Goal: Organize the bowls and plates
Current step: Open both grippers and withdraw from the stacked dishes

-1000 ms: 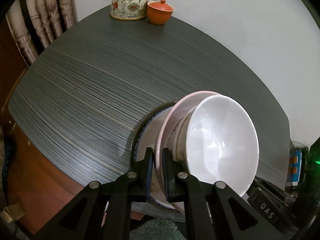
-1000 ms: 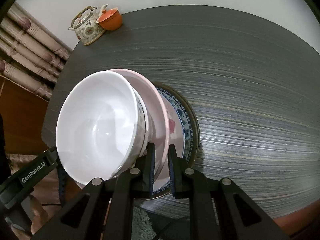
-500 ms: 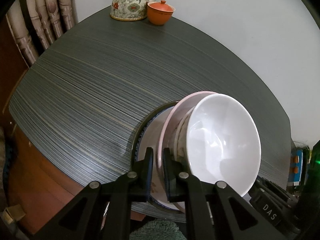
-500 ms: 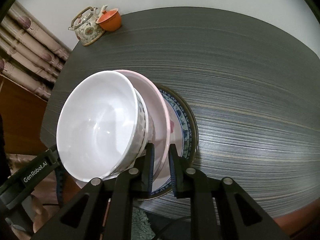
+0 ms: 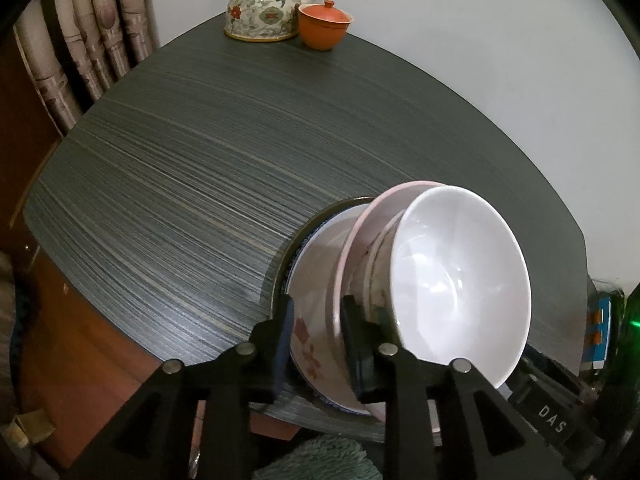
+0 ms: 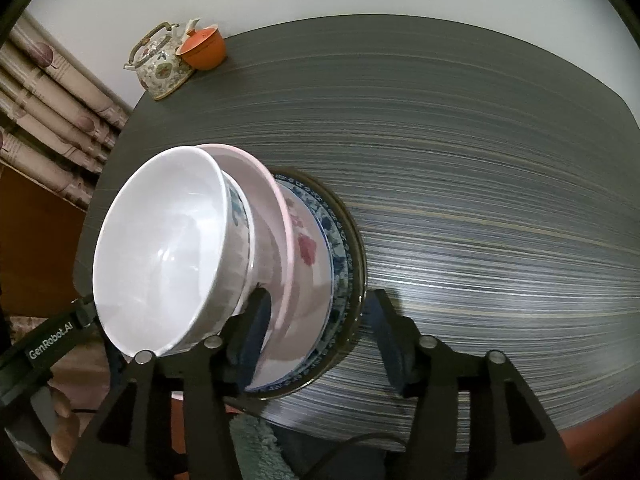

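A stack stands at the table's near edge: a dark-rimmed plate (image 6: 354,276), a blue-patterned plate (image 6: 338,264), a pink plate (image 5: 384,208) (image 6: 256,168), and nested bowls topped by a white bowl (image 5: 460,280) (image 6: 160,248). My left gripper (image 5: 316,344) has its jaws spread a little around the pink plate's rim. My right gripper (image 6: 316,336) is wide open, its fingers on either side of the plates' rims at the opposite side of the stack.
A floral teapot (image 5: 264,12) (image 6: 160,68) and an orange lidded cup (image 5: 324,26) (image 6: 204,48) stand at the table's far corner by the wall. Curtains (image 5: 80,48) hang at the left. The dark striped table (image 5: 200,160) stretches beyond the stack.
Both grippers were shut on the pink plate's rim; now both have opened, the right one widely. The stack stays in place on the table.
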`<state>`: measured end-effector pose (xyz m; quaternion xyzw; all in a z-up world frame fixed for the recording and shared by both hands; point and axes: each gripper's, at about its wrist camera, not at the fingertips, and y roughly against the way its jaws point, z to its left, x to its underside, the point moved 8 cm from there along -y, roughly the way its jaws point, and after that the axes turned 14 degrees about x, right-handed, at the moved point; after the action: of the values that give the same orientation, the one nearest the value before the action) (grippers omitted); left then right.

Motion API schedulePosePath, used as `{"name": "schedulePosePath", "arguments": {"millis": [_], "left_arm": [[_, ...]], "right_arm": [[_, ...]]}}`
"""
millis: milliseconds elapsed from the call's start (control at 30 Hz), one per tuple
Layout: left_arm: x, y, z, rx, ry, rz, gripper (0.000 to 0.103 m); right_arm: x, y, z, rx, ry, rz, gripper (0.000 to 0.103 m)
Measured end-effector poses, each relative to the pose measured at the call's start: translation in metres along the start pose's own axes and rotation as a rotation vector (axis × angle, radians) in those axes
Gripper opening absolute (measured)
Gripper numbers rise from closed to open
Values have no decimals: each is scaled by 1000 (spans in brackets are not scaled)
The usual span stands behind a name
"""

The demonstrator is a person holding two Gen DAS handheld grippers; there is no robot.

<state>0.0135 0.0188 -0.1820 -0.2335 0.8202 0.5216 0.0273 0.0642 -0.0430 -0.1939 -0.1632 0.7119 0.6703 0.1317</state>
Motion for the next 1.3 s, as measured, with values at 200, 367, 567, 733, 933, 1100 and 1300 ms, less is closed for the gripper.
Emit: {"name": "schedulePosePath", "arguments": {"millis": [200, 367, 567, 733, 933, 1100, 1300], "left_arm": [[4, 3, 0, 12, -7, -7, 30], [4, 5, 1, -9, -13, -21, 30], [6, 14, 1, 13, 6, -35, 30], [11, 25, 0, 20, -4, -48, 30], [21, 53, -8, -16, -55, -127, 30], [26, 82, -21, -108, -134, -245, 41], [55, 97, -34, -180, -225, -291, 50]], "right_arm": [[1, -2, -5, -9, 0, -4, 56], [-4, 0, -5, -3, -4, -16, 56], [-10, 5, -7, -26, -24, -24, 56], [-12, 12, -11, -36, -34, -42, 58], [-13, 28, -17, 20, 13, -148, 68], [-6, 46, -22, 12, 43, -233, 80], [28, 58, -17, -39, 114, -272, 93]]}}
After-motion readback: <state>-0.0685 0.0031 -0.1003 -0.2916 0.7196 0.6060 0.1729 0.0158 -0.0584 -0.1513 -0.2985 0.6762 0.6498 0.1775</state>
